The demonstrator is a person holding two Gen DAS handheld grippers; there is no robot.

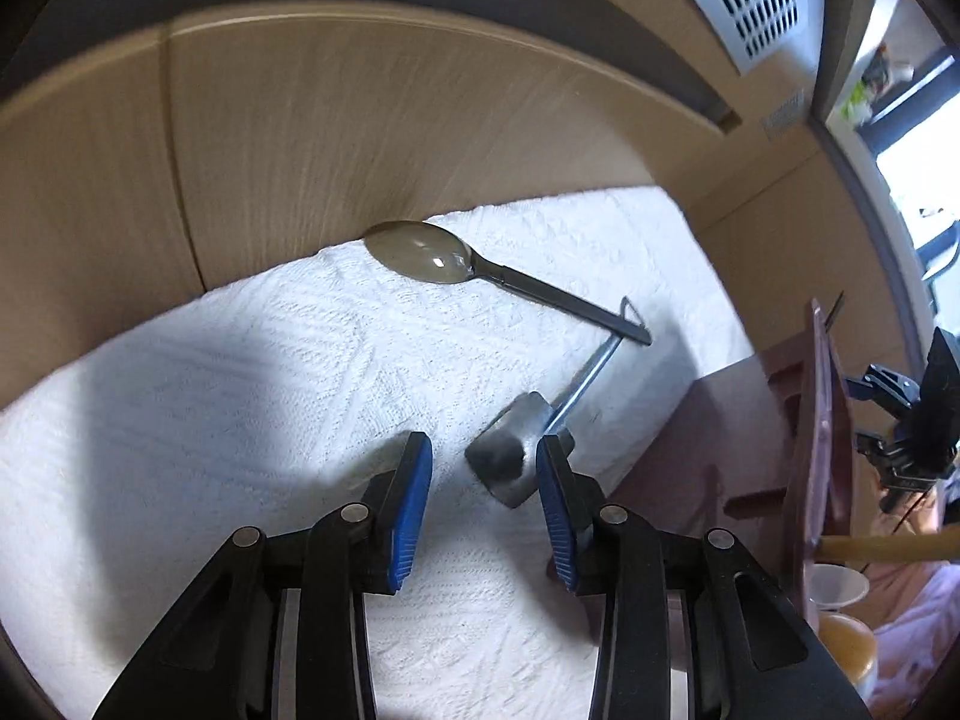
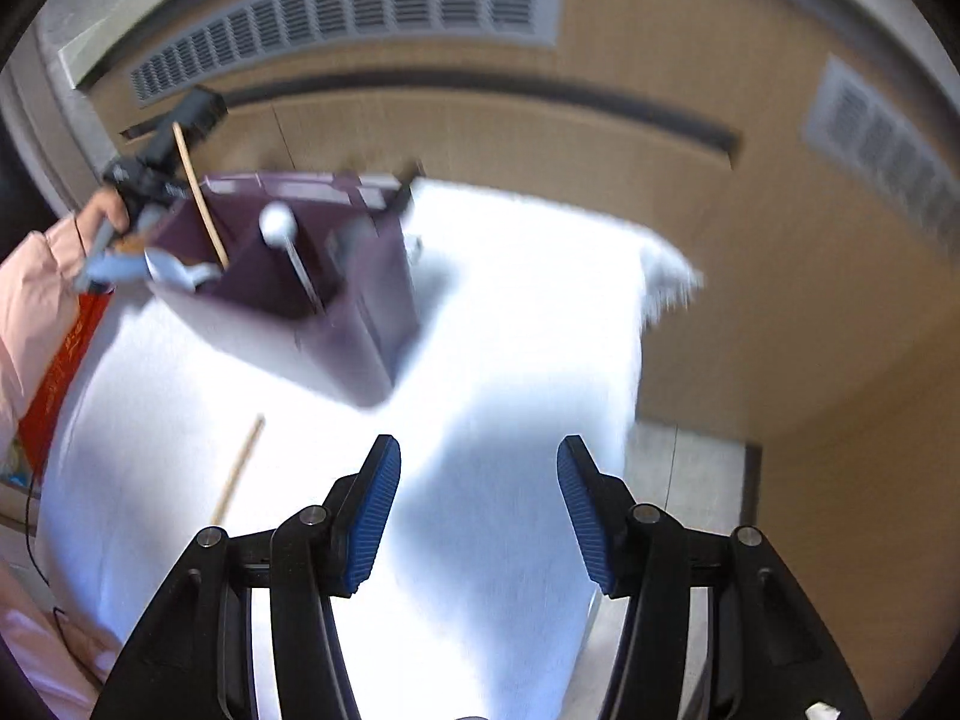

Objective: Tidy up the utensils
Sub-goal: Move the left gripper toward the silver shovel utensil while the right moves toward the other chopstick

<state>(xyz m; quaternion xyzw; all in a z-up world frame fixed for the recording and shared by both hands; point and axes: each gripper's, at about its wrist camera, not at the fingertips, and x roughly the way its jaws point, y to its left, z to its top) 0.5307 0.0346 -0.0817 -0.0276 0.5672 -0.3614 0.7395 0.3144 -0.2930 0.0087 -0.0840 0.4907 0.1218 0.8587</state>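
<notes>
**Both claws hanging empty over the cloth, utensils waiting**

Blue-padded fingers are filling the bottom of each wrist view. We are holding our left gripper (image 1: 485, 510) partly open and empty, tilted down at a white textured cloth (image 1: 240, 420). Just past its right fingertip a metal measuring scoop (image 1: 510, 456) is lying on the cloth, outside the jaws, its thin handle running up and away. That handle's far end is meeting the end of a dark spoon (image 1: 432, 252), which is lying bowl up and reaching toward the wooden panel (image 1: 360, 138) behind. We judge that the scoop is the next thing to pick up, since the claw is hovering so near it.

We are holding our right gripper (image 2: 478, 504) moderately open with only bright cloth between the pads. This view is blurred. A dark purple utensil holder (image 2: 366, 276) is standing on the cloth ahead, divided into compartments; a white round-ended utensil (image 2: 277, 222), a thin wooden stick (image 2: 198, 192) and a pale spoon (image 2: 174, 270) are already standing in it. One wooden chopstick (image 2: 237, 468) is lying loose on the cloth, left of the claw.

Light wood cabinet fronts and a grey slatted vent (image 2: 360, 6) are rising behind. A pink sleeve (image 2: 24, 300) is showing at the left edge, and a red packet (image 2: 60, 360) is lying beside the cloth.
</notes>
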